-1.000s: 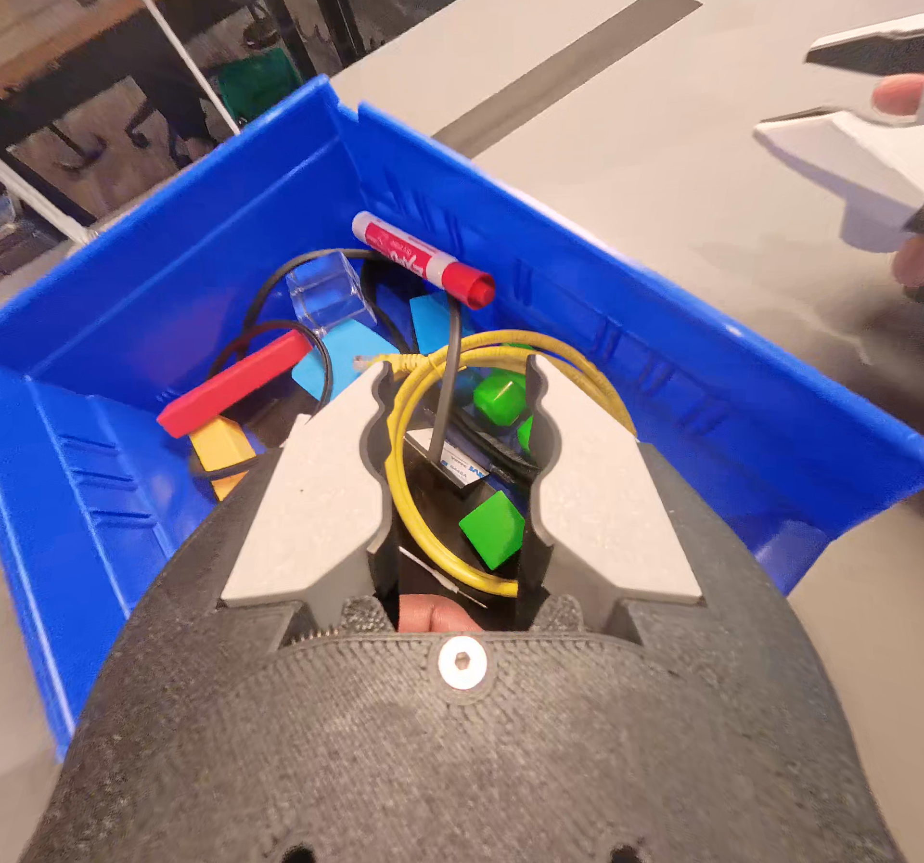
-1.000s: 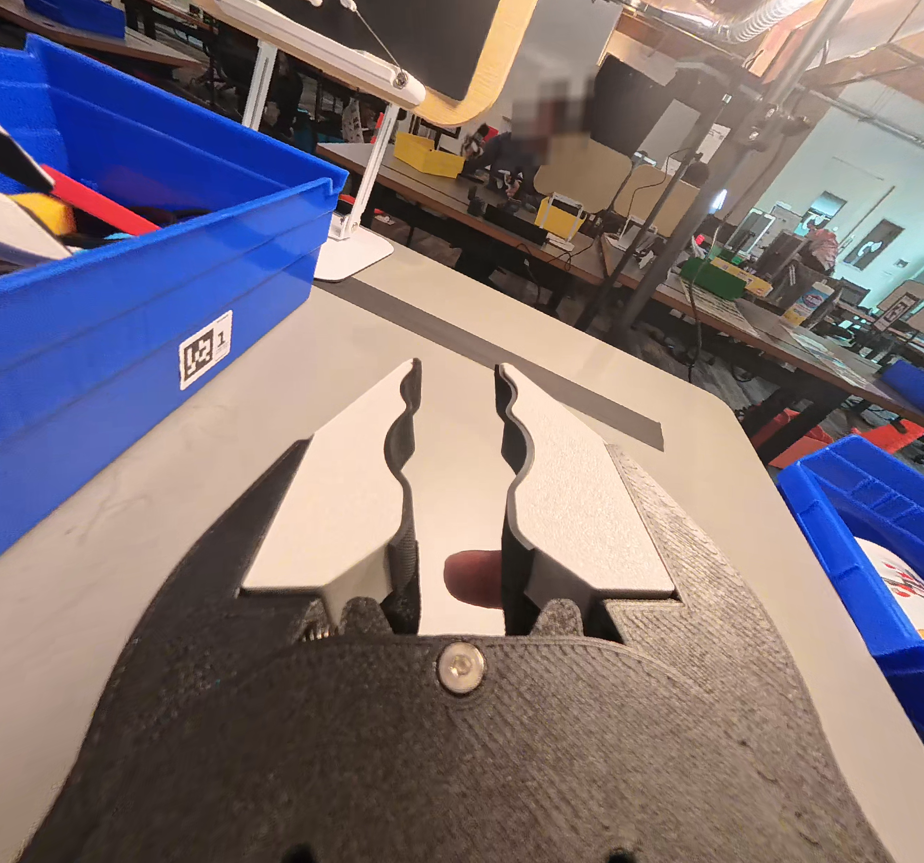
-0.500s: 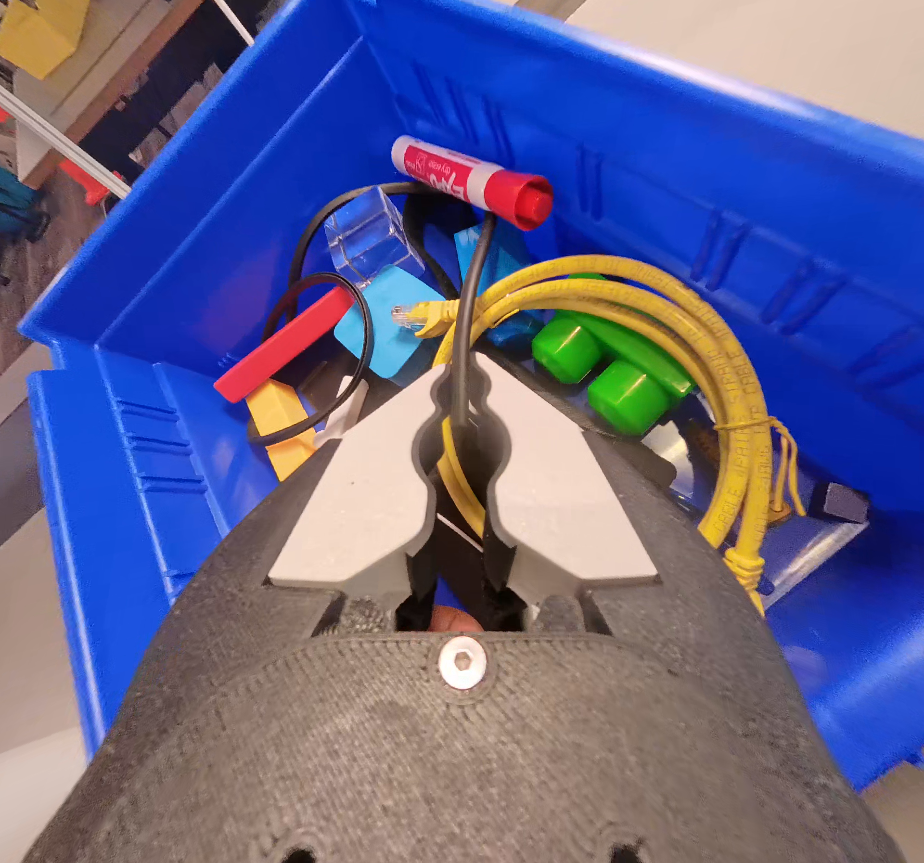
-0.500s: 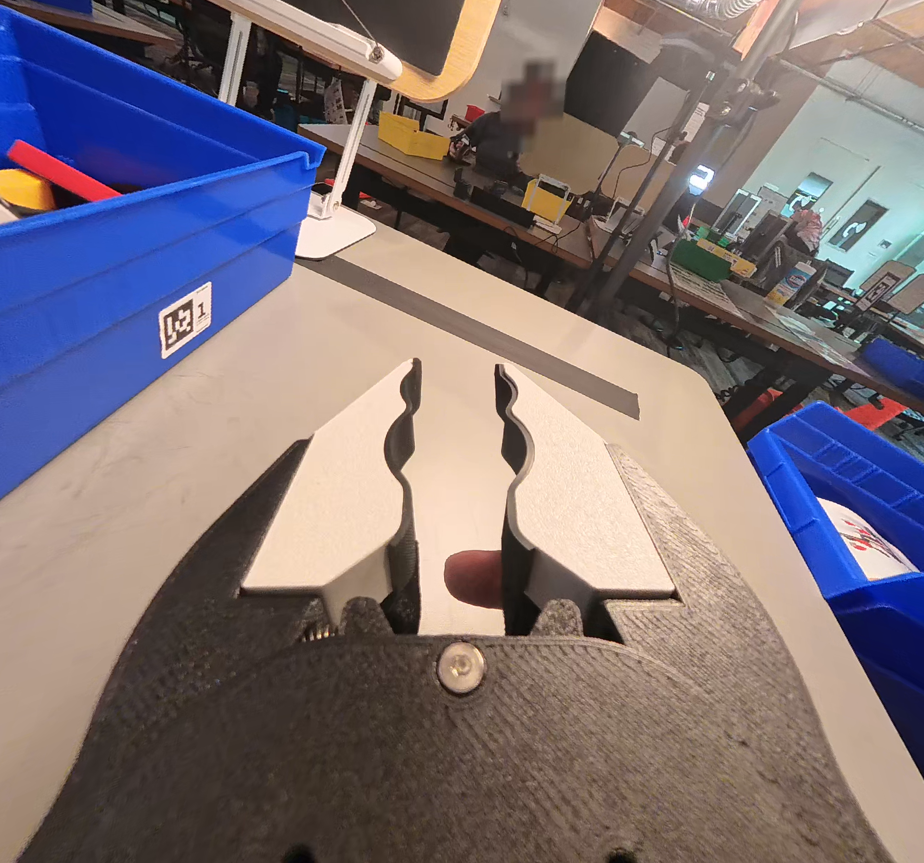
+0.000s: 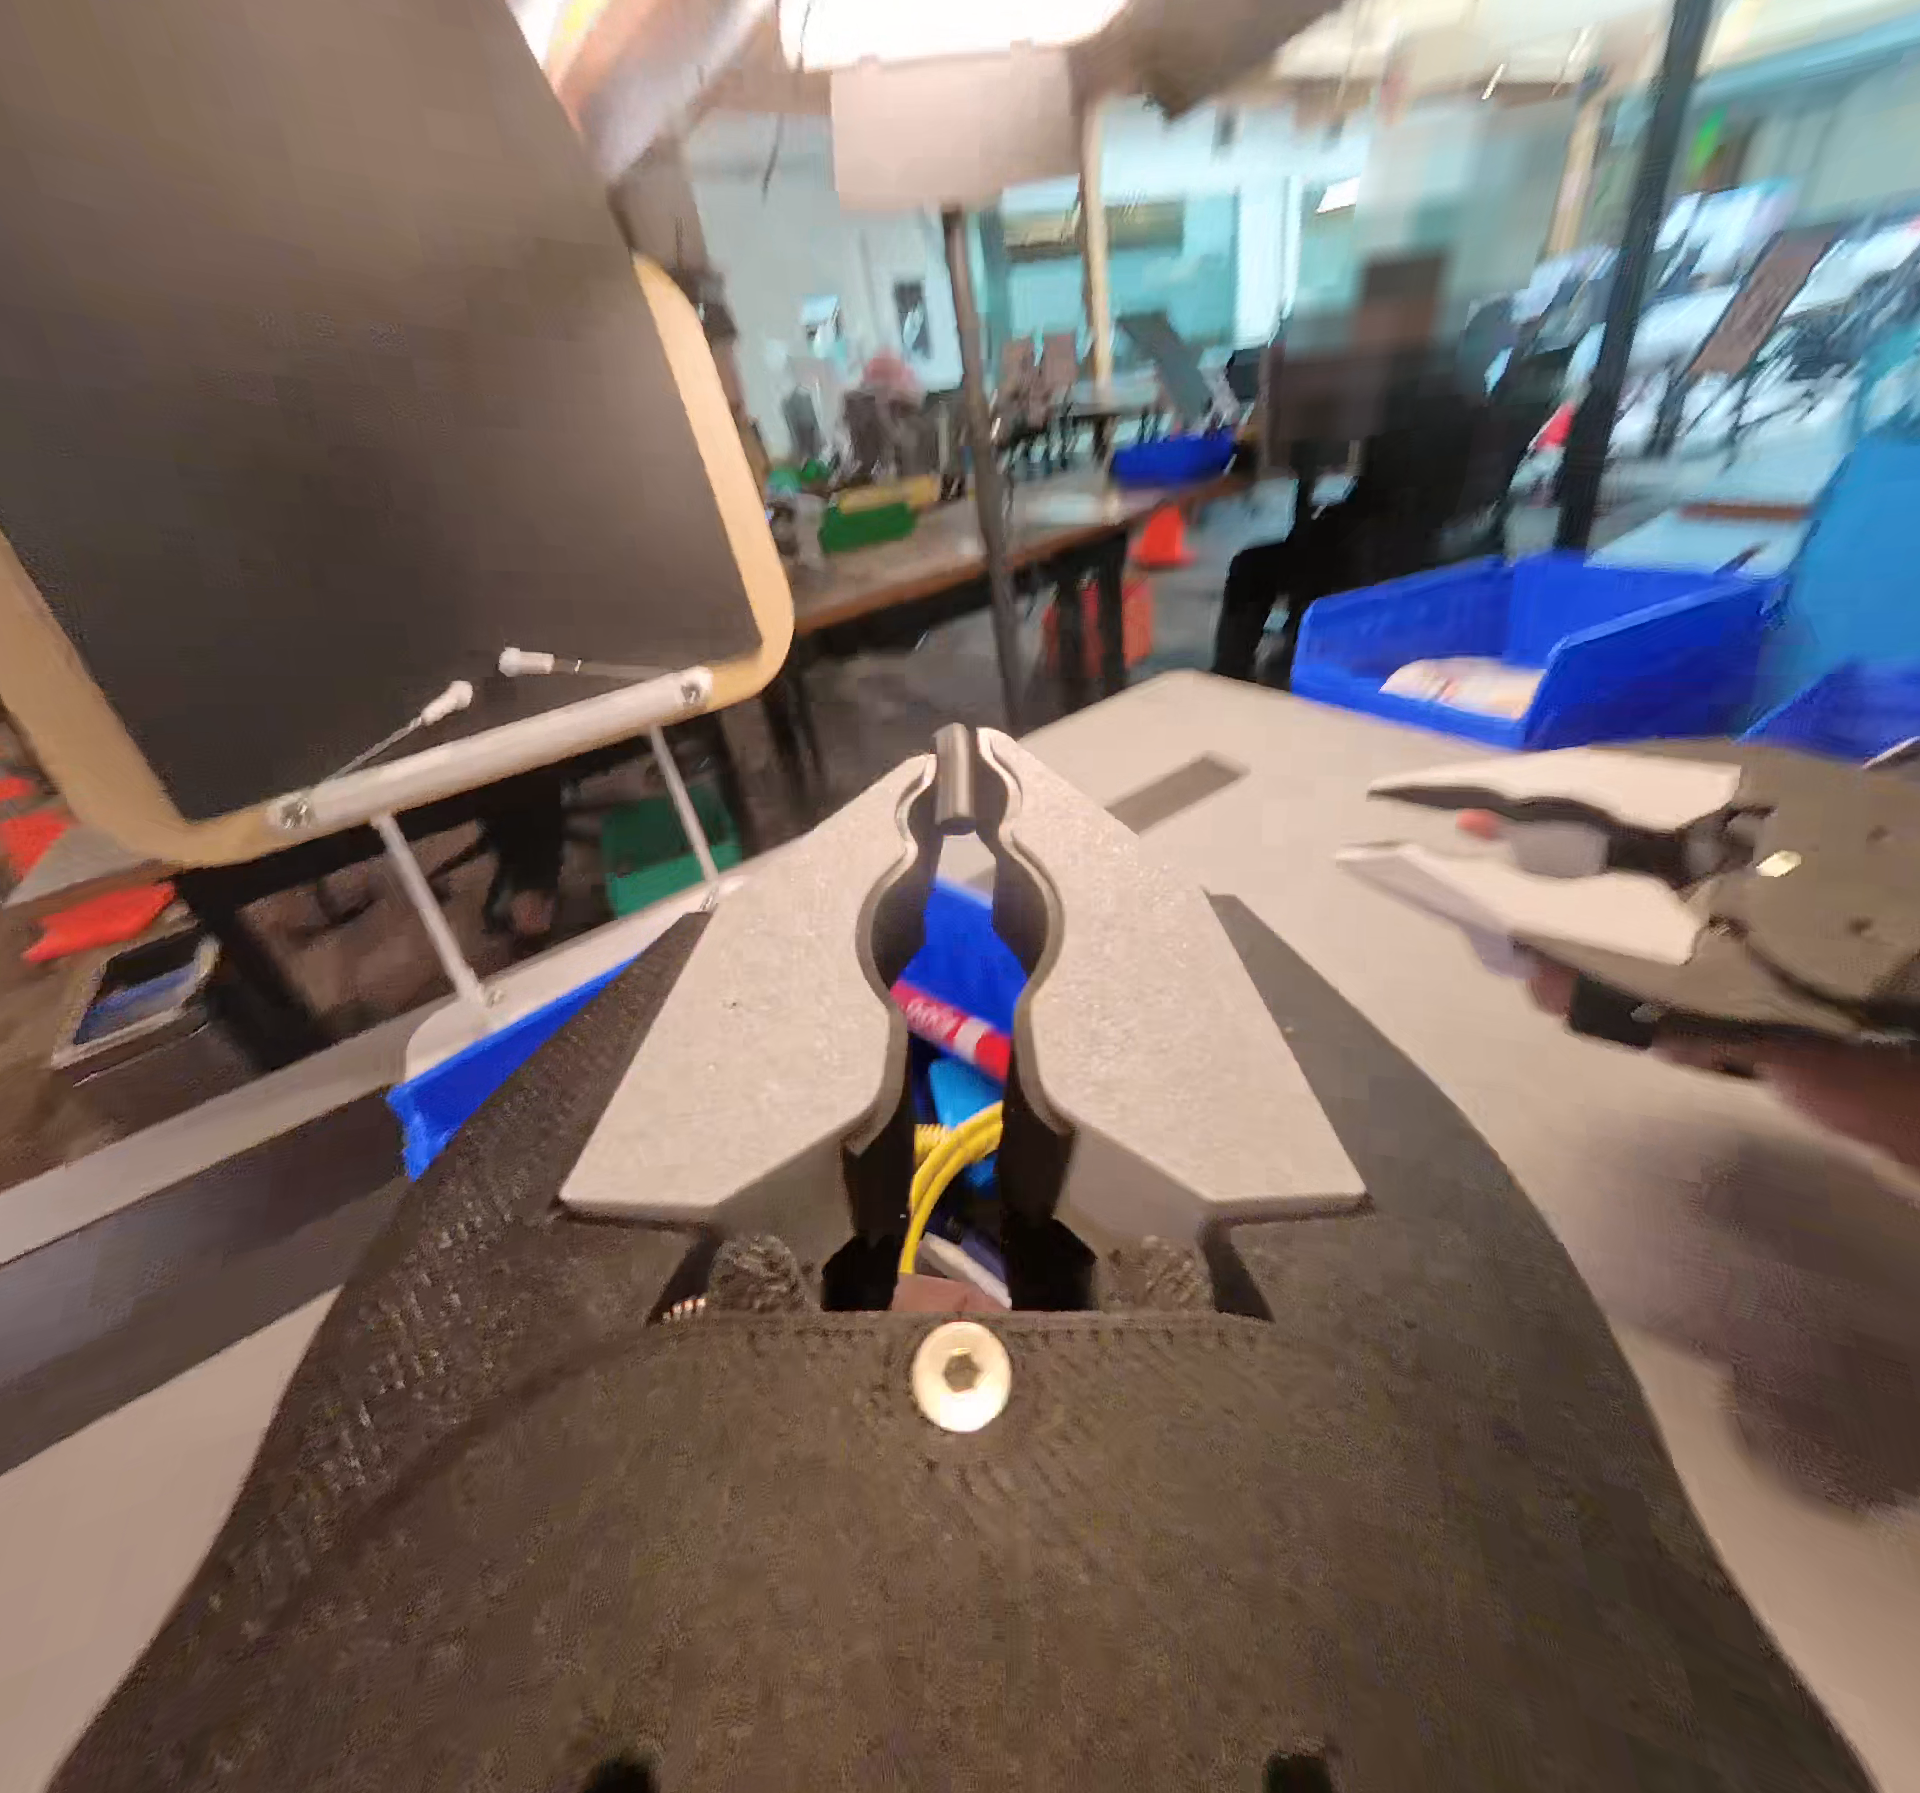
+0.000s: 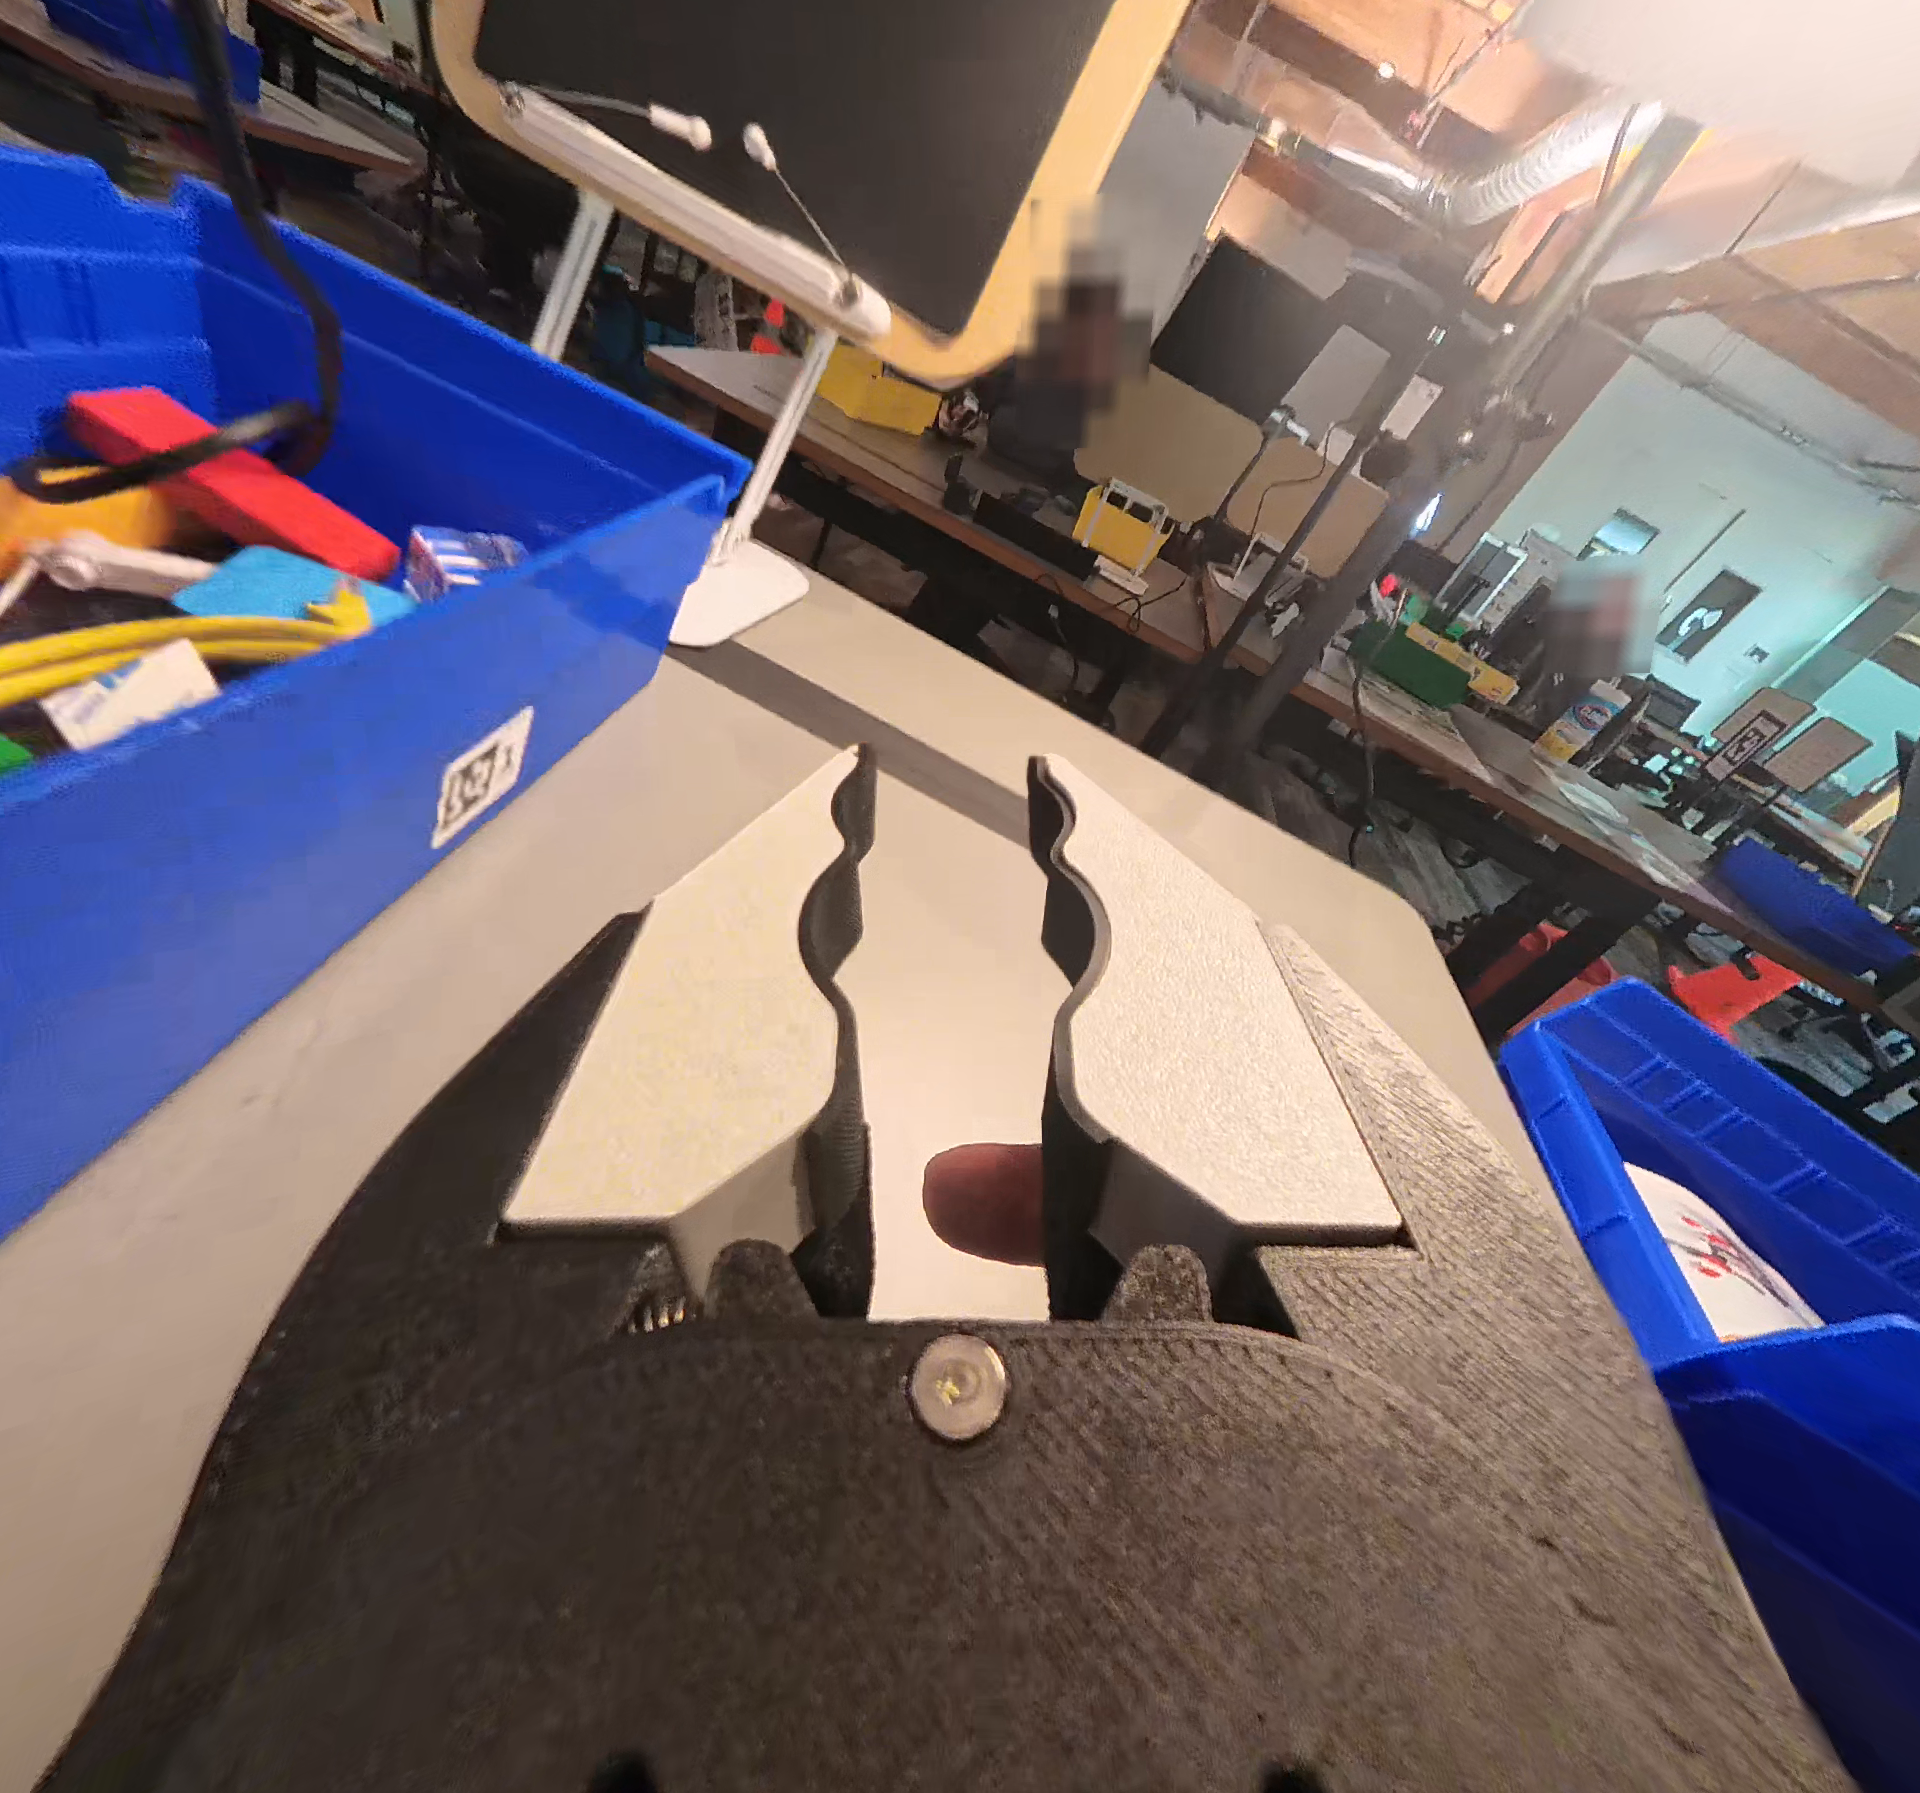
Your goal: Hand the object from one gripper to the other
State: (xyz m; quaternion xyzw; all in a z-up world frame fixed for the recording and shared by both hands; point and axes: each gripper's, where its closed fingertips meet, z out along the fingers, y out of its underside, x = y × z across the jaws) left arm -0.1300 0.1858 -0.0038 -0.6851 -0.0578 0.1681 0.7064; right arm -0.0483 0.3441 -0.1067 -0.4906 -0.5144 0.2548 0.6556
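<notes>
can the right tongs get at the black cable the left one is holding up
Probably yes. The right tongs are open, and the black cable hangs free above the blue bin from the left tongs; nothing visible stands between them.

1. Bin (image 6: 312, 808) sits on the bench (image 6: 935, 912), left of the right claw (image 6: 945, 777).
2. In the bin: cable (image 6: 156, 642), block (image 6: 229, 486), card (image 6: 125, 704).
3. Cord (image 6: 249, 216) rises out of the bin.
4. Second bin (image 6: 1766, 1276) right of the right claw, at the bench edge.
5. Lamp base (image 6: 738, 590) behind the bin.
</notes>
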